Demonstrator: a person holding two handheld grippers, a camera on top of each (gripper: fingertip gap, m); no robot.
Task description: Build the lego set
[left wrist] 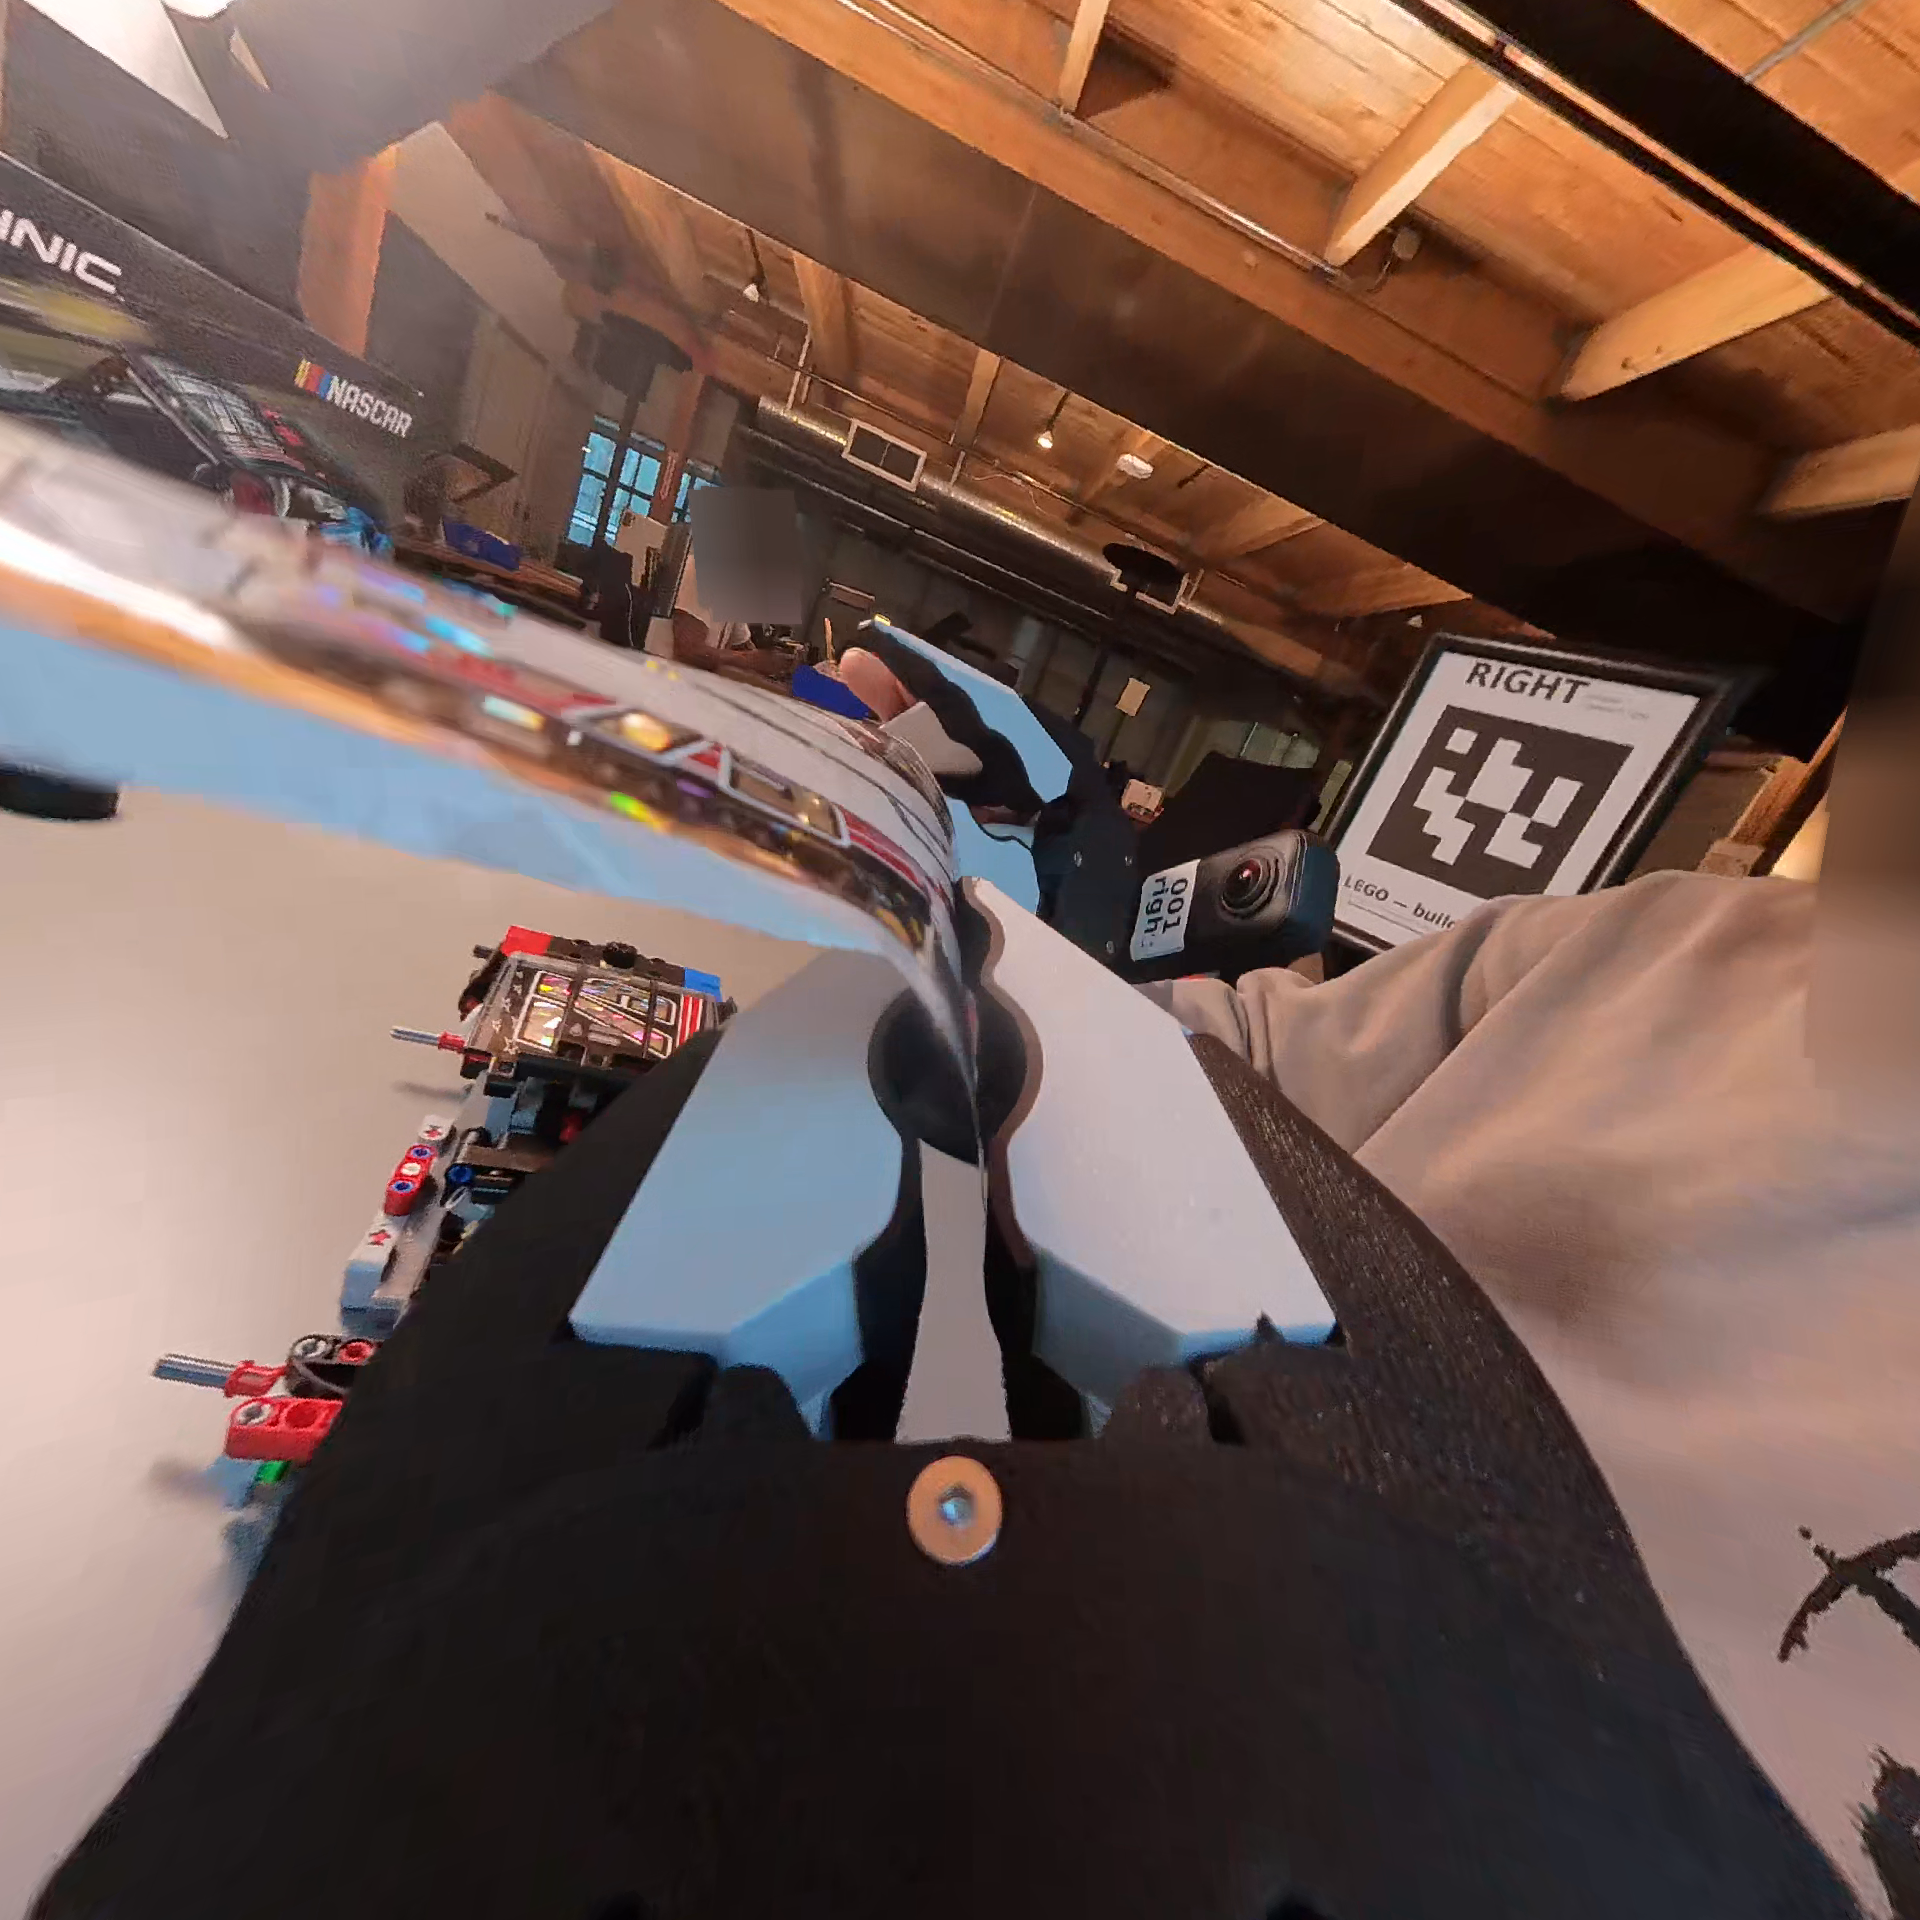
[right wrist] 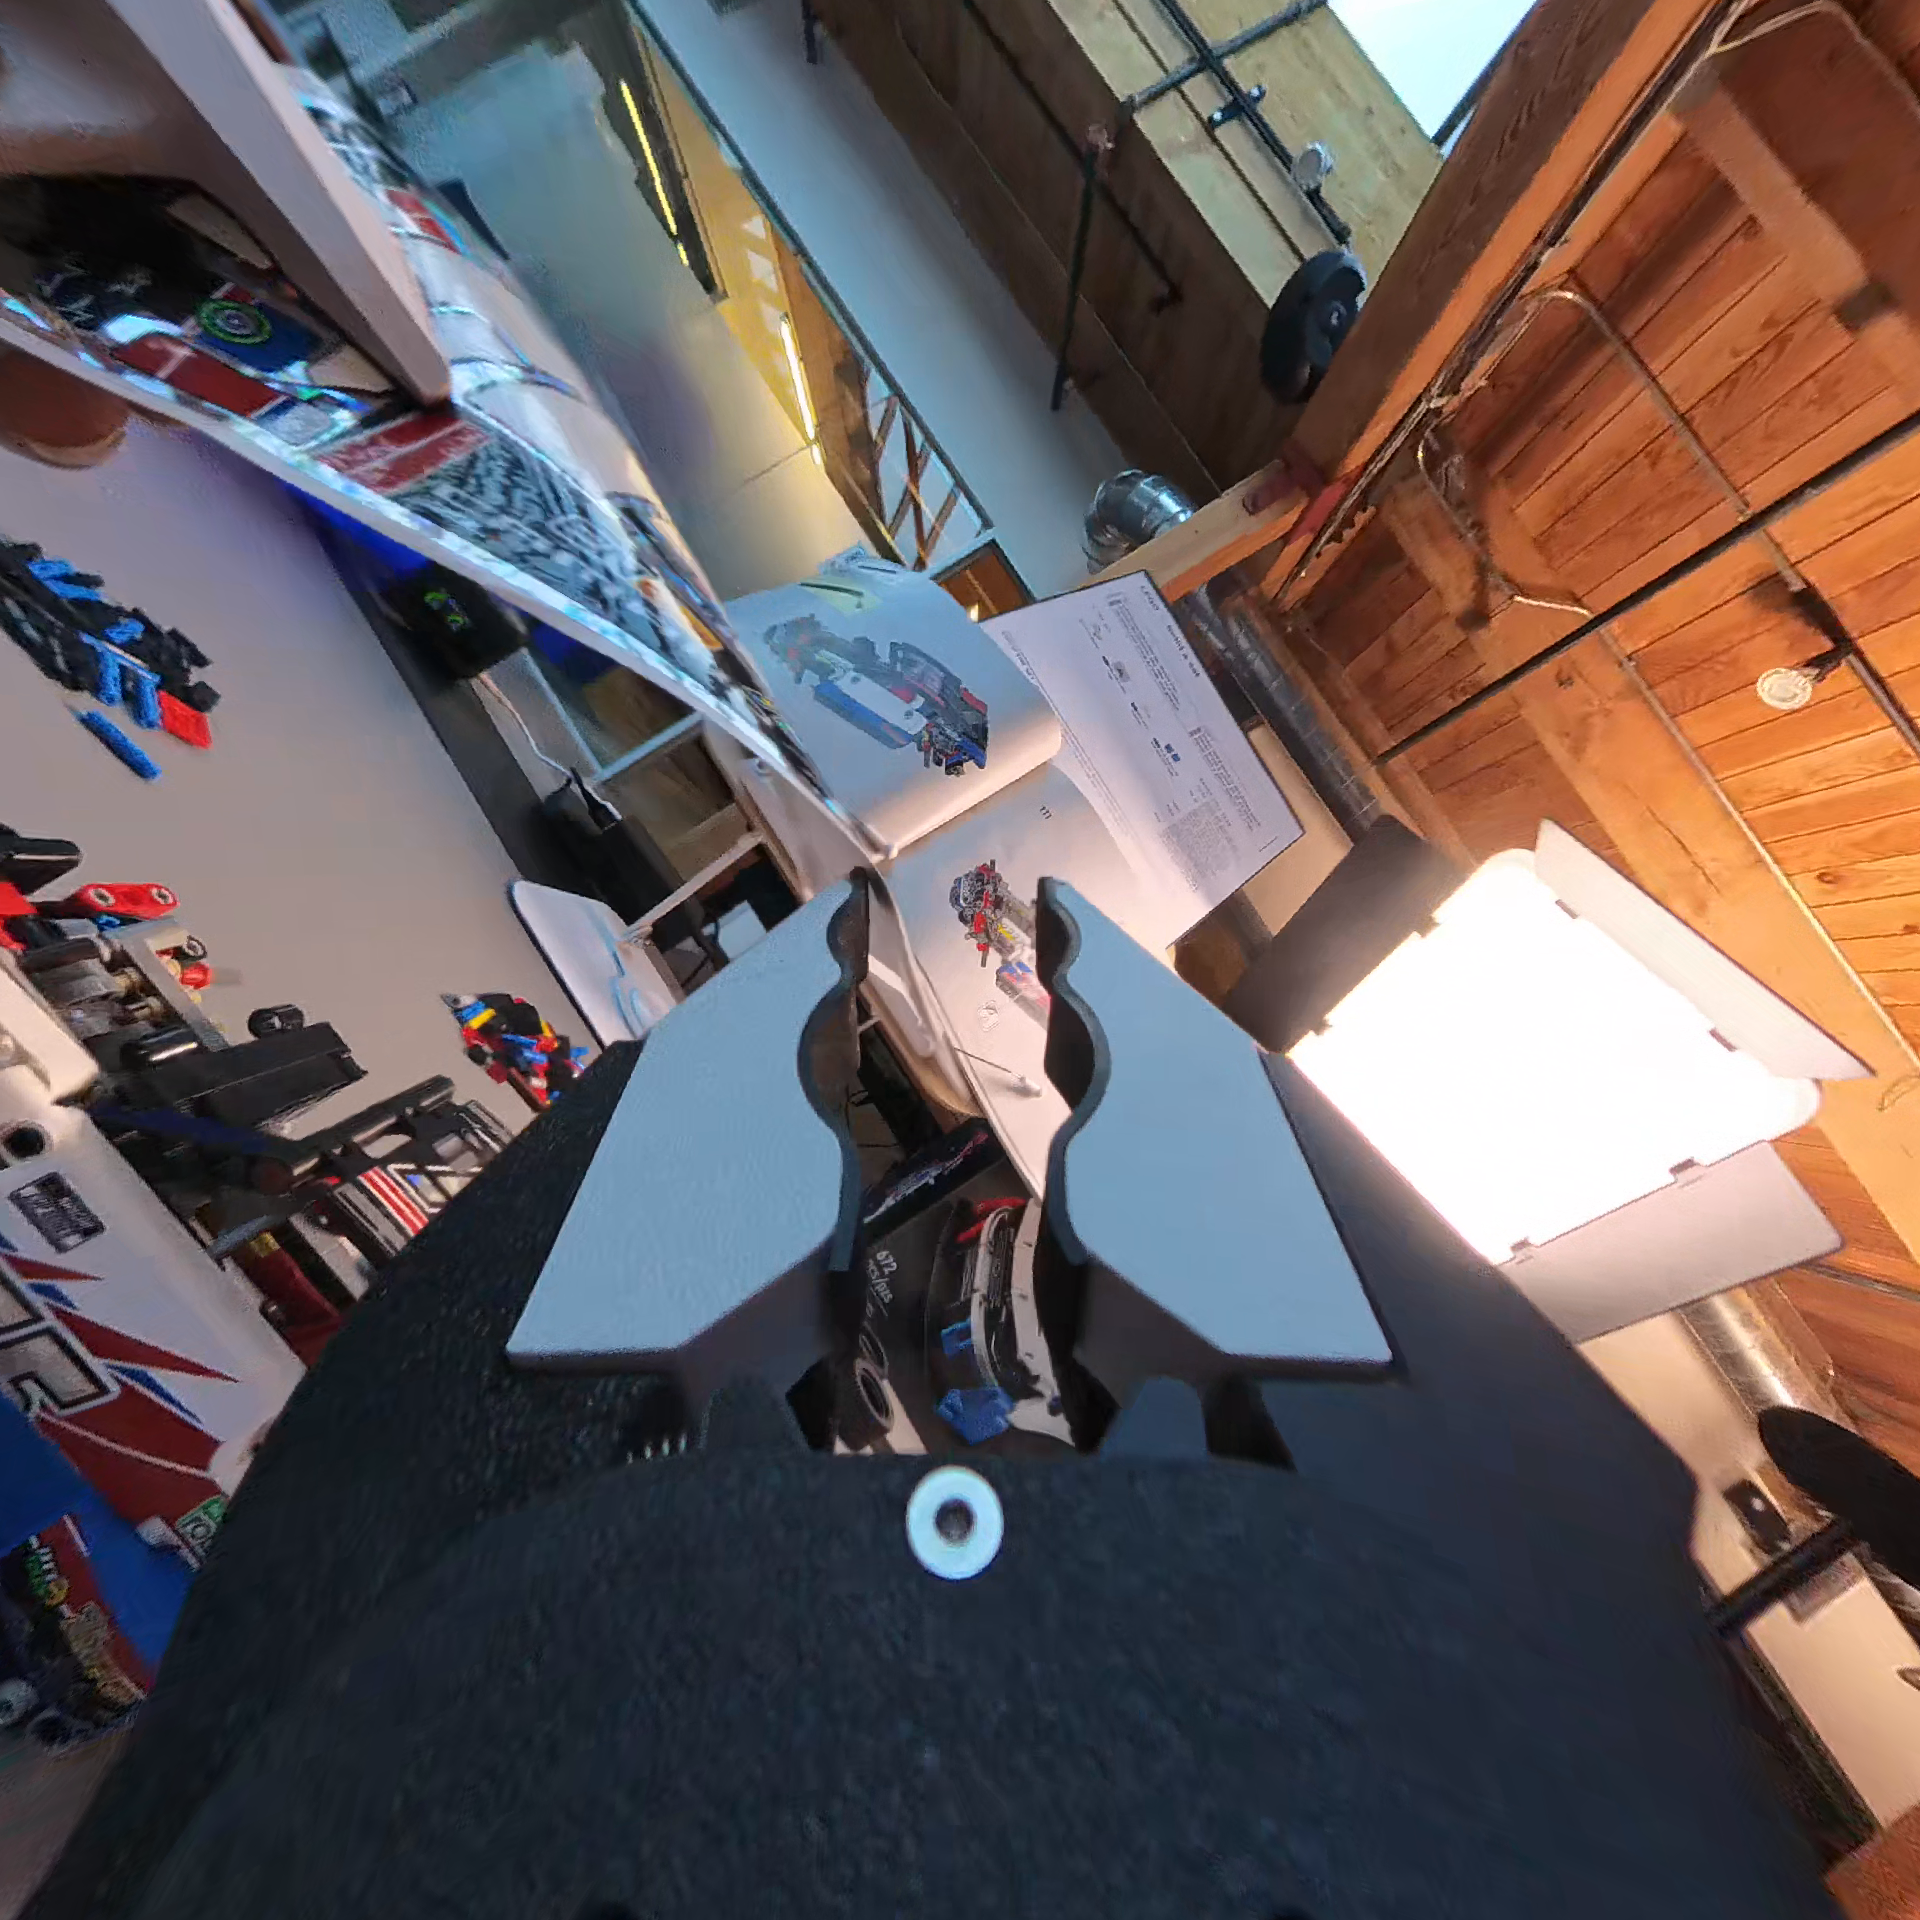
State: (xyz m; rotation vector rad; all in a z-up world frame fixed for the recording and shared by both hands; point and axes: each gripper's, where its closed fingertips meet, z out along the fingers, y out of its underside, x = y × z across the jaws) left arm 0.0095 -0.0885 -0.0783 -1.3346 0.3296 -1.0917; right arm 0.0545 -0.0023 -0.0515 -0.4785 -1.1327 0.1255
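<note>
My left gripper [left wrist: 974, 902] is shut on one edge of a glossy sticker sheet [left wrist: 468, 717], which curves away up and to the left. The partly built lego car [left wrist: 582, 1023], black with red, blue and shiny parts, lies on the grey table [left wrist: 156, 1091] left of the fingers. My right gripper [right wrist: 951, 894] is open and empty. The same sticker sheet [right wrist: 520, 499] runs from the upper left down to the tip of its left finger [right wrist: 727, 1143]. The open instruction booklet [right wrist: 935, 686] stands behind it. The right gripper's camera body [left wrist: 1236, 894] shows beyond the sheet in the left wrist view.
Piles of loose lego pieces [right wrist: 104, 655] [right wrist: 514, 1039] and a dark part of the build [right wrist: 260, 1091] lie on the table. A bright light panel [right wrist: 1538, 1049] is at the right. The lego box [left wrist: 208, 395], a framed marker sign [left wrist: 1496, 790] and a person's sleeve [left wrist: 1558, 1091] are close by. My hands' fingertips stand some 11 cm from each other.
</note>
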